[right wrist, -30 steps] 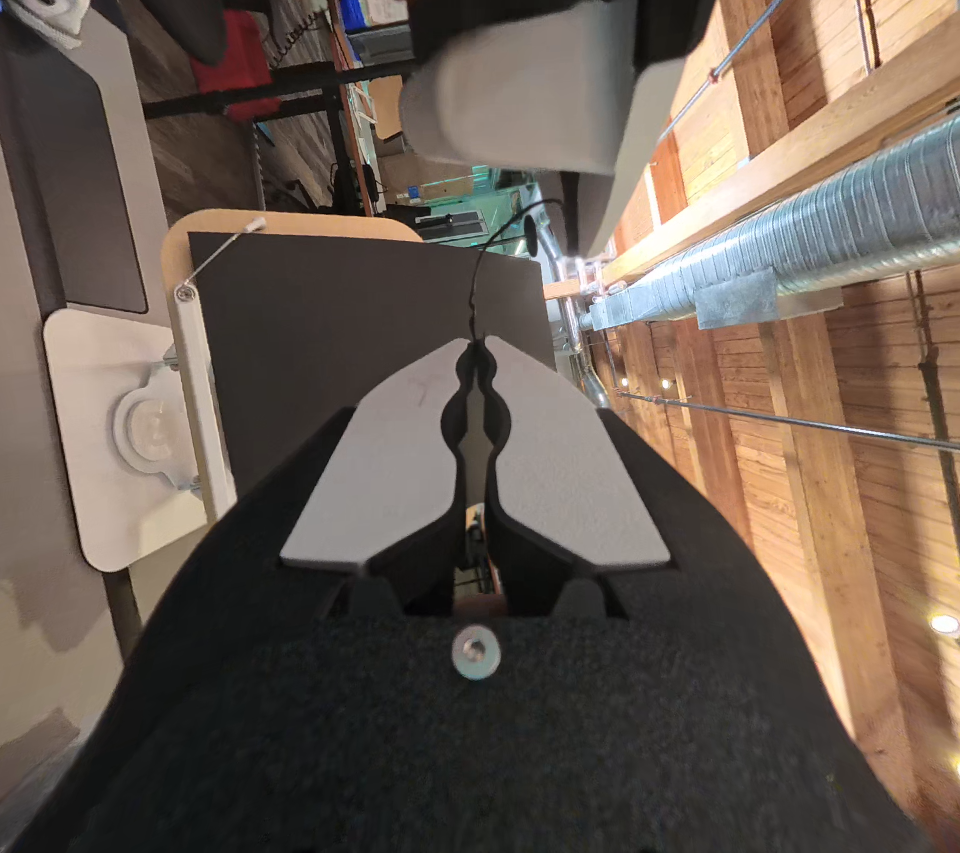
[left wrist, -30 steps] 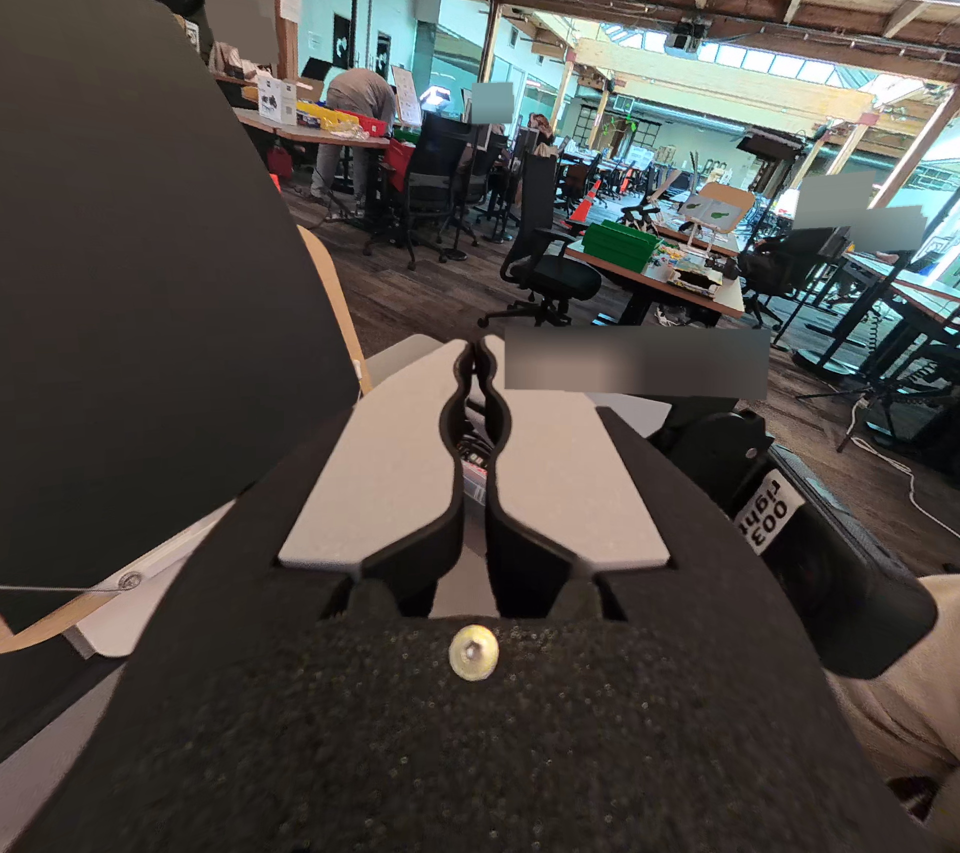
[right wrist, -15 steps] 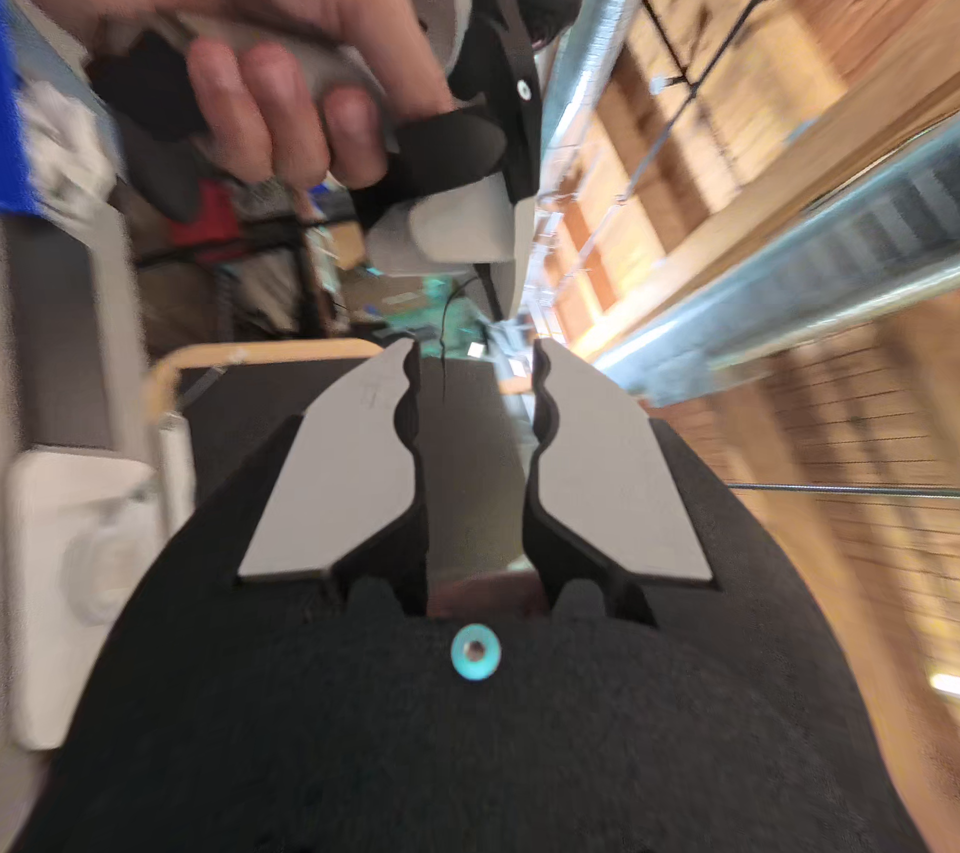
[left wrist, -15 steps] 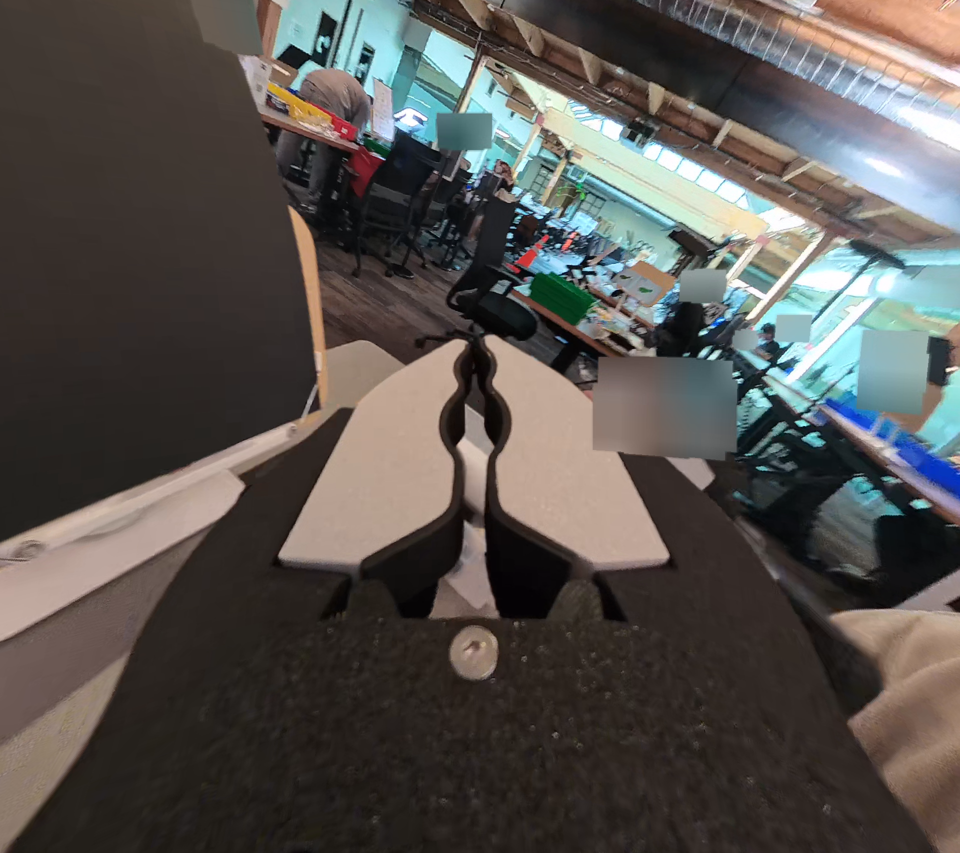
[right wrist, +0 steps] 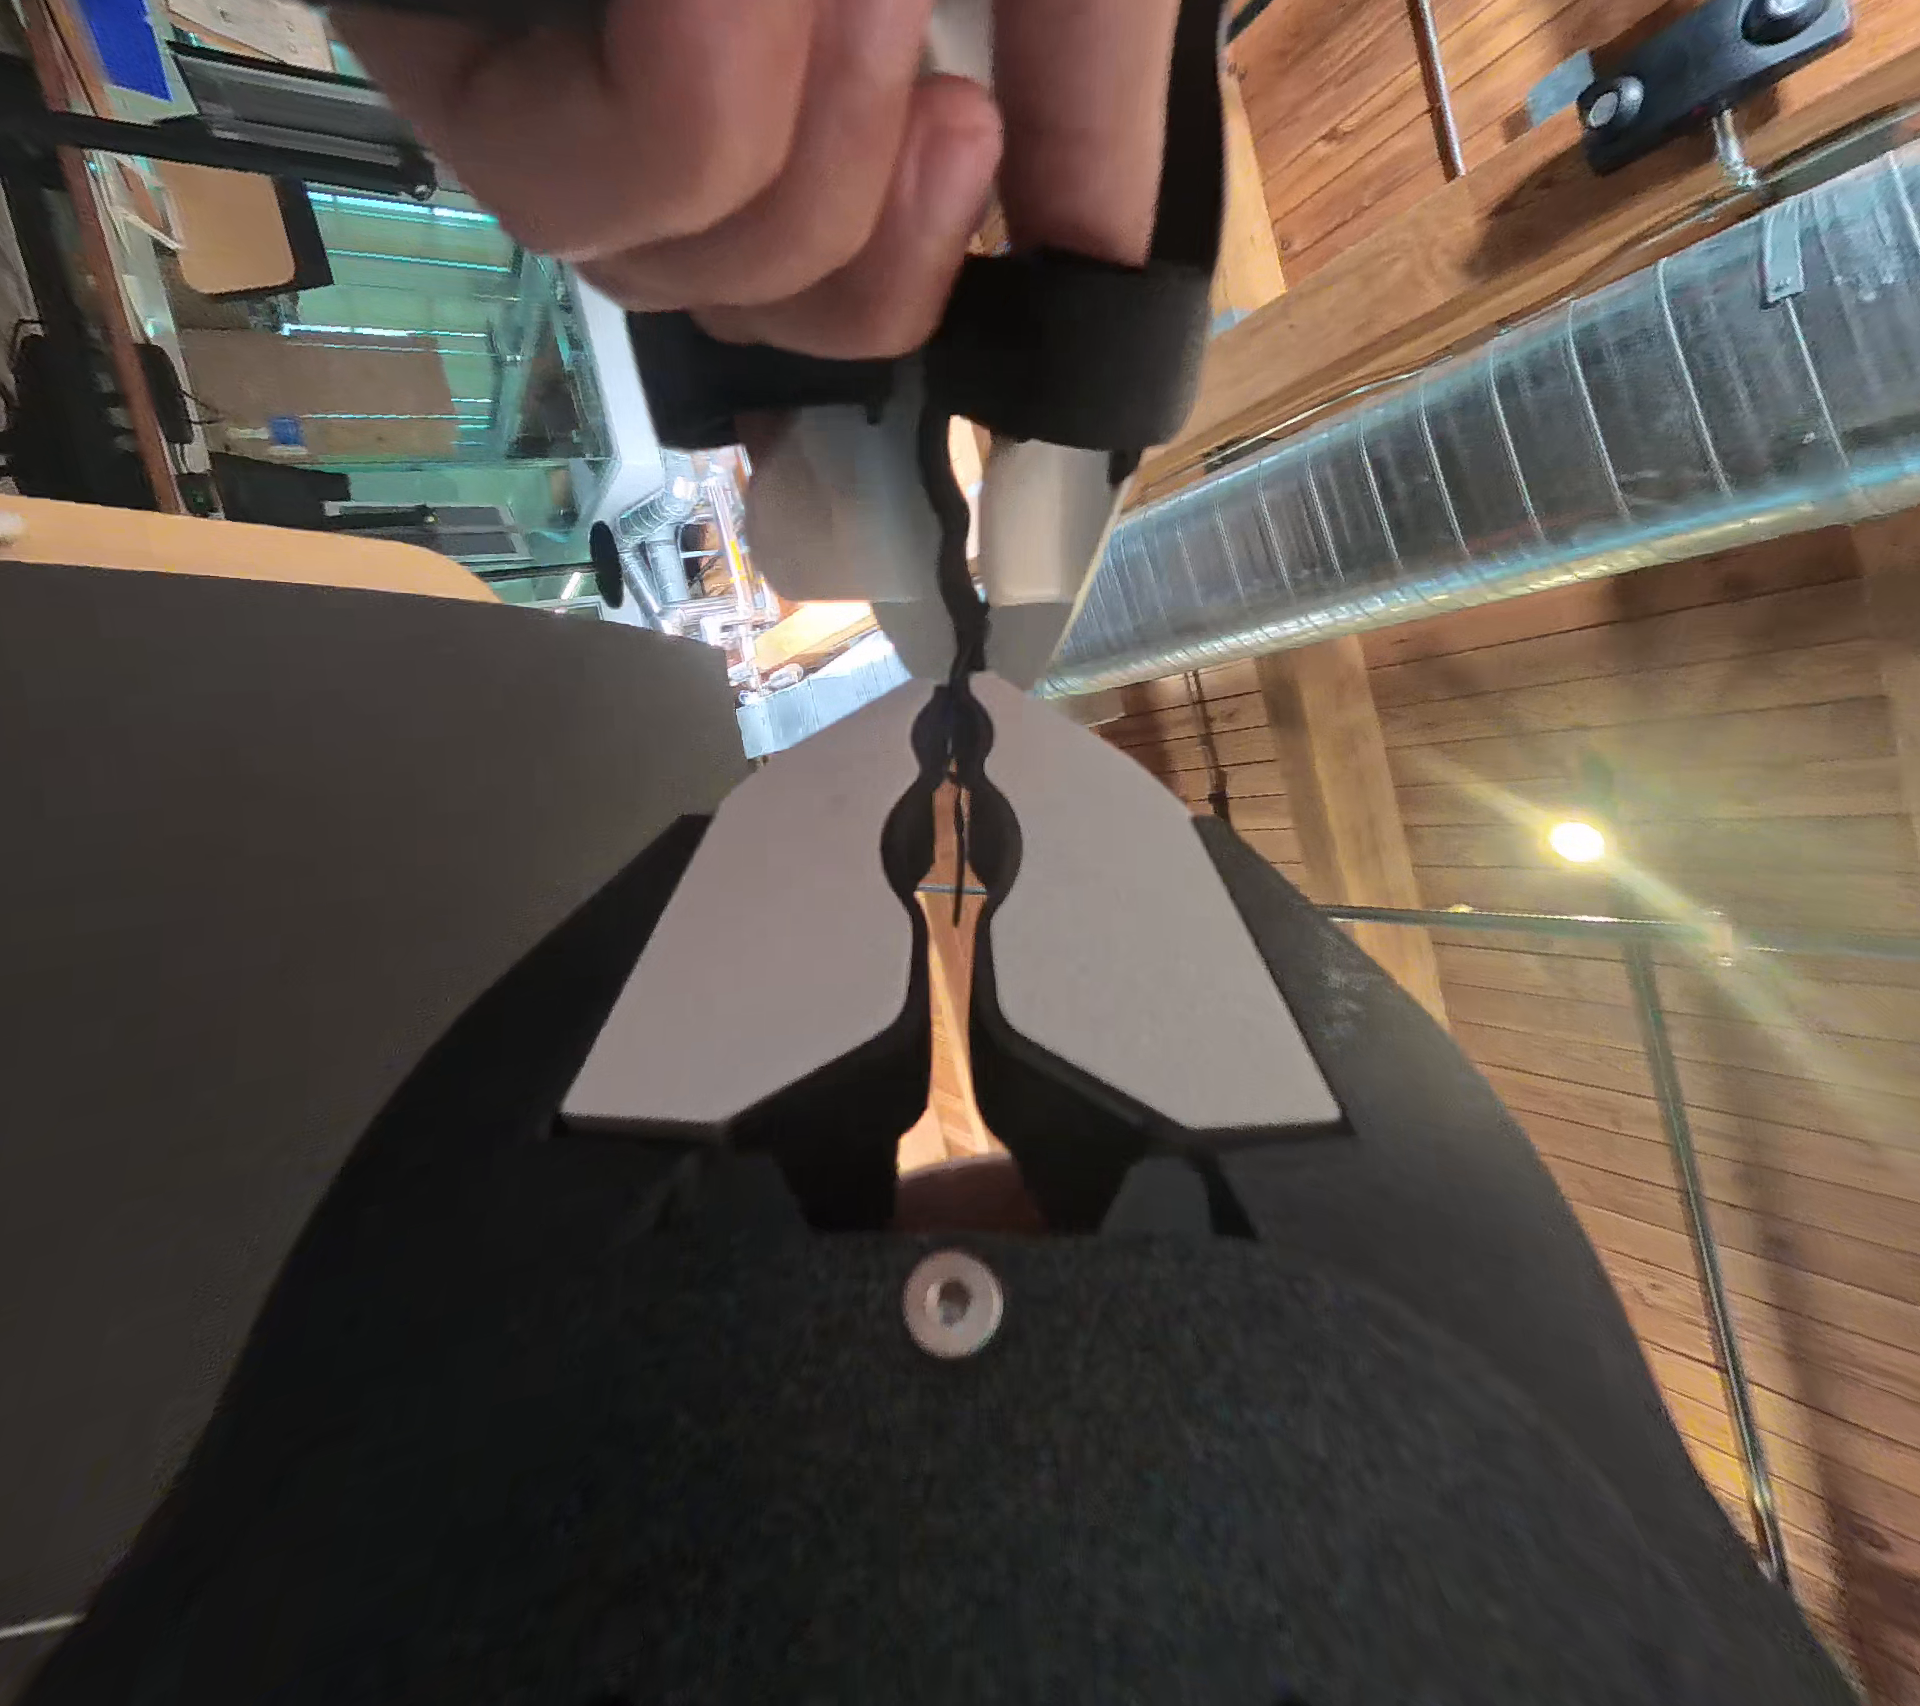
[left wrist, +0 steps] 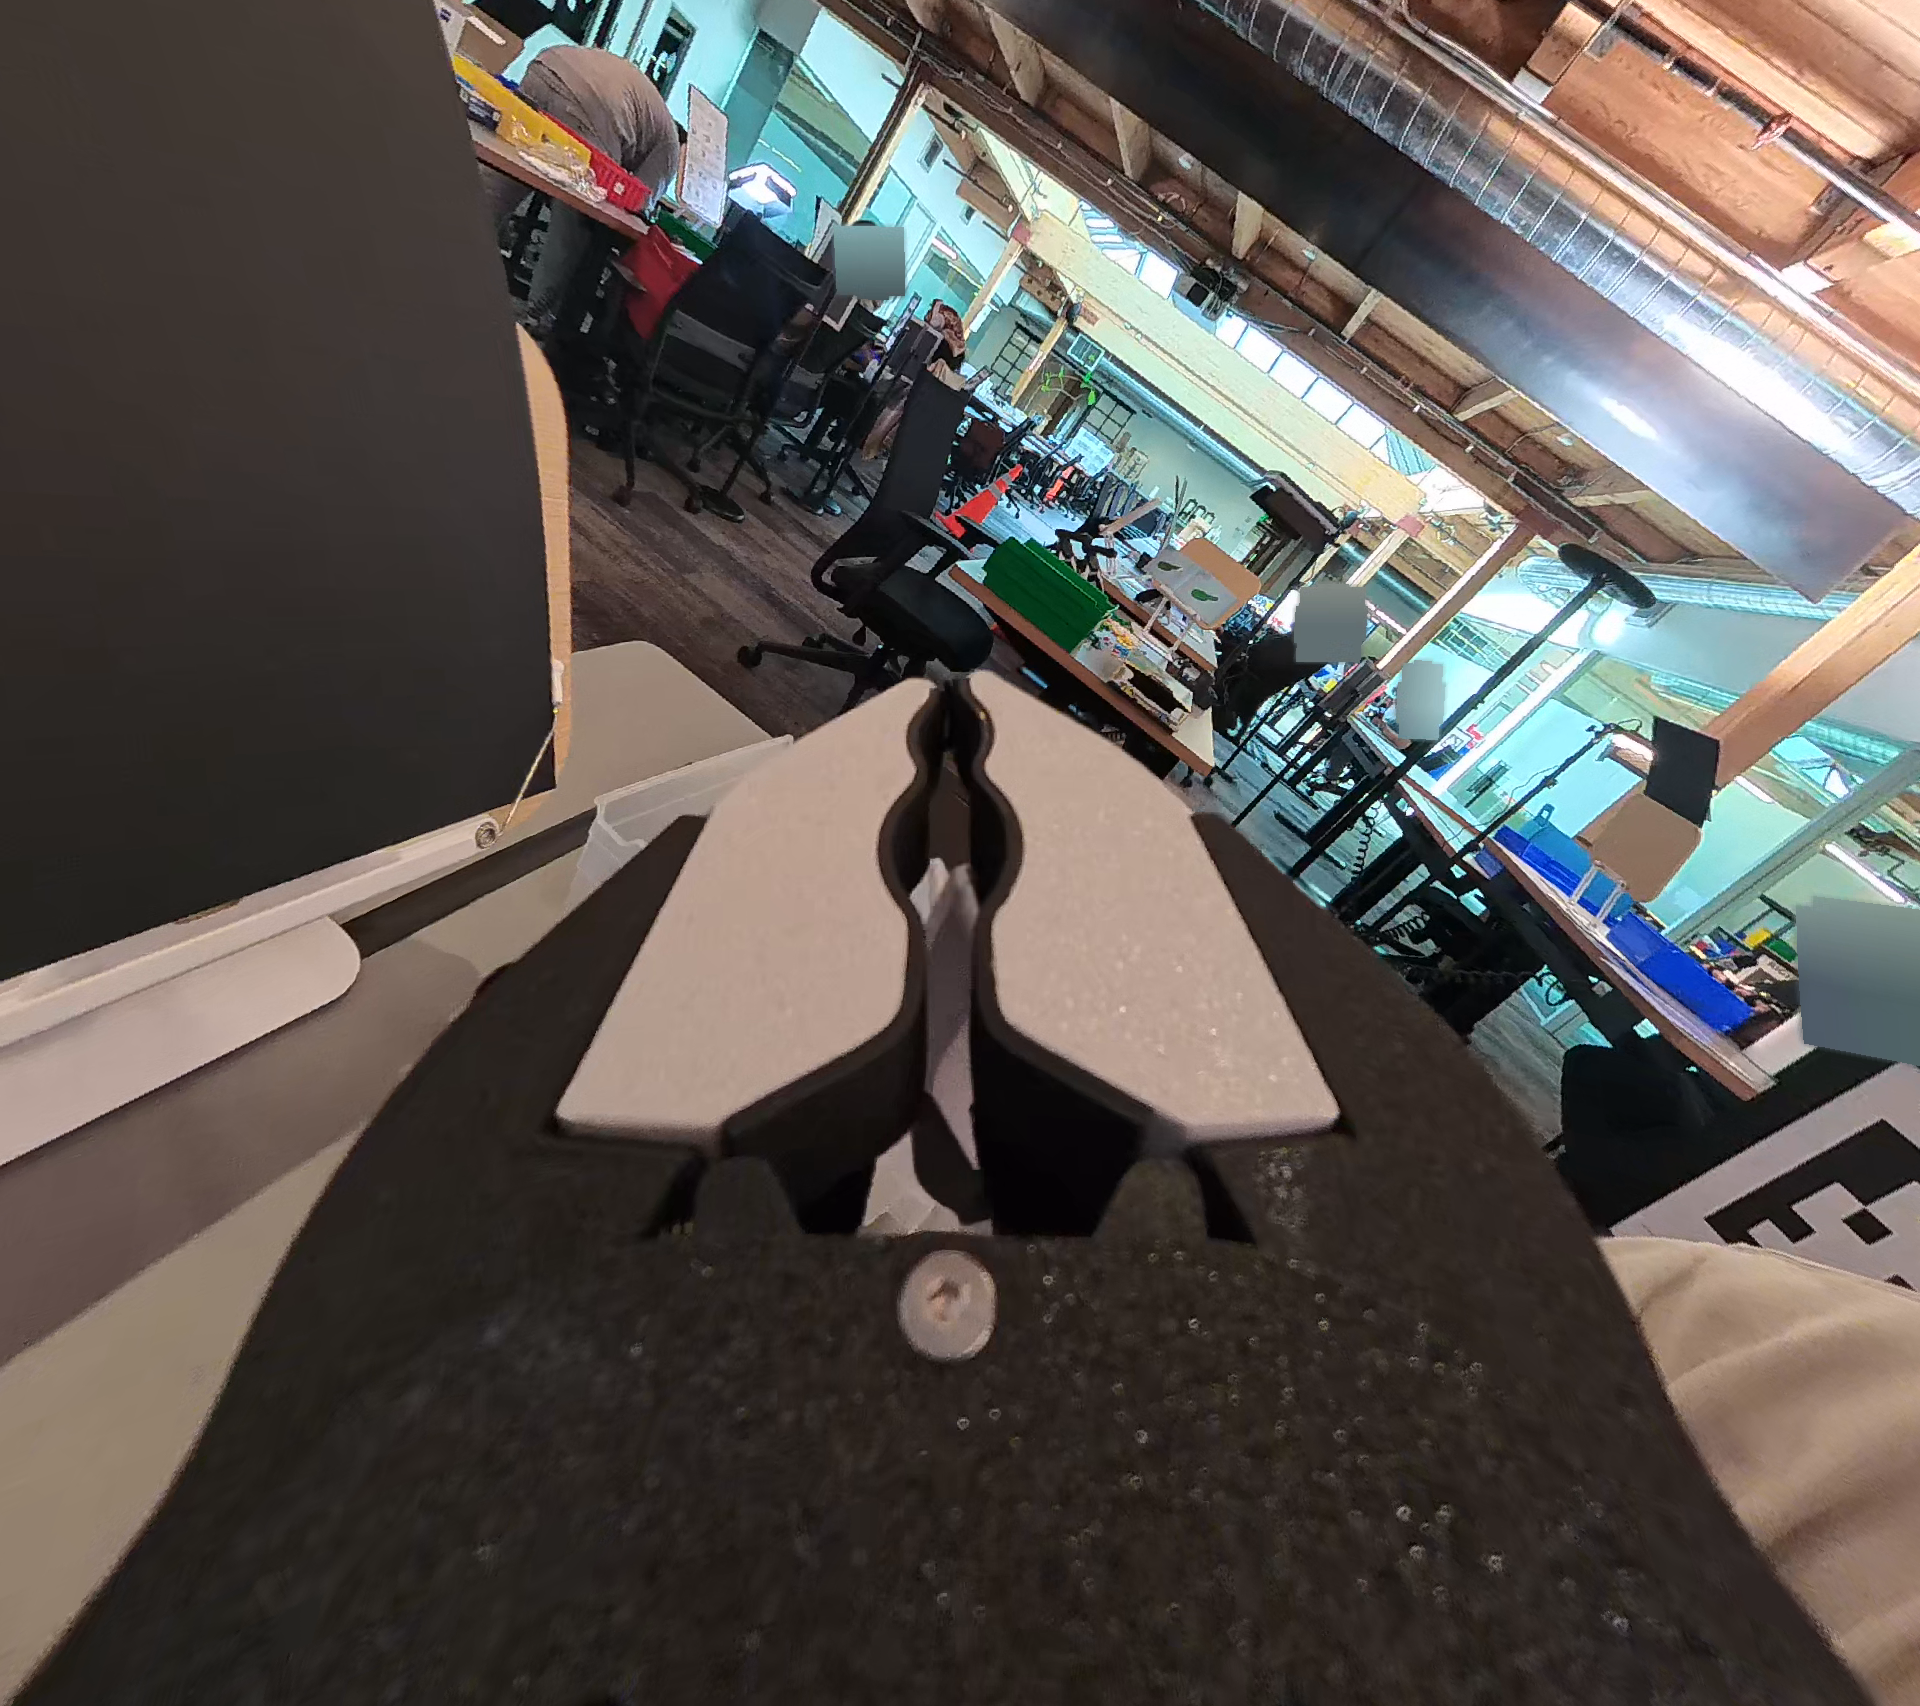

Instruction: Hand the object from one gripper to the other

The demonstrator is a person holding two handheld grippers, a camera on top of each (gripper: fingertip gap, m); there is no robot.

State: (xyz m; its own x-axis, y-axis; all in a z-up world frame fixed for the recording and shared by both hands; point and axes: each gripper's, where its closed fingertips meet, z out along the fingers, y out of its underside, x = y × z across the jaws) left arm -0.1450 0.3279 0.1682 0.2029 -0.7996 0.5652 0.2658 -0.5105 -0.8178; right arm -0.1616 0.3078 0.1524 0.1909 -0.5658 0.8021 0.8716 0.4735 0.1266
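The object is a thin black strand (right wrist: 958, 809). It runs between the tips of both grippers. My right gripper (right wrist: 954, 700) is shut on it, and a length of it shows in the round gap between the grey fingers (right wrist: 790, 929). My left gripper (right wrist: 961, 654), held by a hand (right wrist: 727, 98), points down at the right one, tip to tip, and is shut on the strand's other end. In the left wrist view the left gripper (left wrist: 951, 698) is shut, with a sliver of the dark strand (left wrist: 945, 726) at its tips.
A black panel on a wooden board (left wrist: 260, 306) stands close on the left over a white base (left wrist: 177, 991); it also shows in the right wrist view (right wrist: 312, 825). A clear plastic box (left wrist: 665, 815) is behind the fingers. A pale sleeve (left wrist: 1787, 1448) is at the lower right. Desks and office chairs (left wrist: 904, 607) are beyond. Both grippers' tips are close together, under 4 cm apart.
The right gripper was shut a second ago, open half a second ago, and has shut again on the strand. The left gripper has come in tip to tip with it.
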